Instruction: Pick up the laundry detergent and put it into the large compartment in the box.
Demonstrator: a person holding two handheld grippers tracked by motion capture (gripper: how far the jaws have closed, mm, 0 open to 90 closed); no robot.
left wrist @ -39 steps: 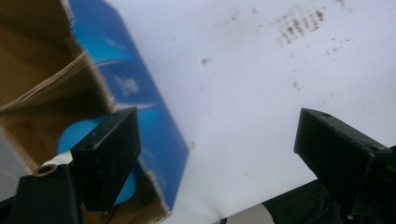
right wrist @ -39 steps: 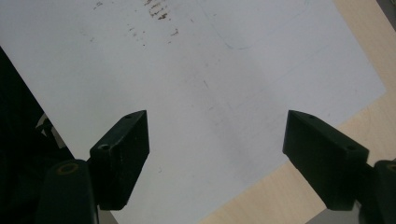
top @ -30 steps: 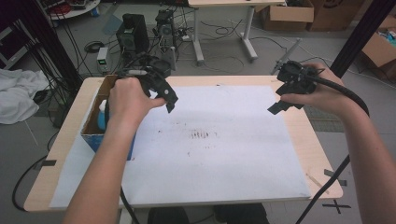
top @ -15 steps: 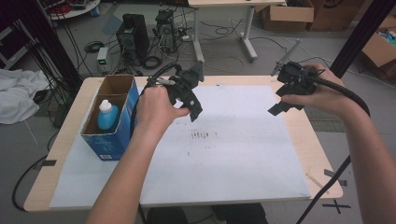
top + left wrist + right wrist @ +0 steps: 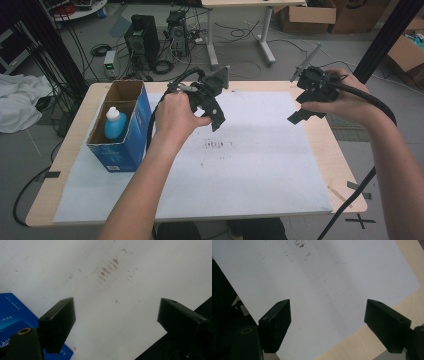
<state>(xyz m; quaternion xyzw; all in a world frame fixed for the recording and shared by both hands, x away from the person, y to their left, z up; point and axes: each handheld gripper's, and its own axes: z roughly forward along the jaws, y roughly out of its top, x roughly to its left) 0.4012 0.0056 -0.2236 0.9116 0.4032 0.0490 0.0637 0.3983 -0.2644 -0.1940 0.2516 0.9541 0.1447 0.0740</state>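
Left gripper (image 5: 216, 116) held above the white sheet (image 5: 260, 165) by the left hand (image 5: 176, 116), forearm rising from the lower edge of the high view and angled toward the table's middle; wrist bent so the black jaws point down and slightly toward the person; jaws spread apart with nothing between them, as the left gripper view (image 5: 115, 315) confirms; a cluster of brown smudges (image 5: 214, 145) lies on the sheet just below and ahead of the jaw tips. To the left of this gripper, near but apart from it, stands the blue cardboard box (image 5: 124, 132), open at the top; a blue bottle with a white cap (image 5: 114, 122) stands upright in the box's nearer compartment; a corner of the box shows beside the left jaw in the left gripper view (image 5: 10, 315). Right gripper (image 5: 300, 116) held by the right hand (image 5: 345, 102) over the sheet's right edge, forearm entering from the lower right; jaws tilted down and inward, spread wide and empty, seen likewise in the right gripper view (image 5: 327, 322); beneath them the sheet's corner and the wooden table (image 5: 372, 340). The two grippers hang well apart.
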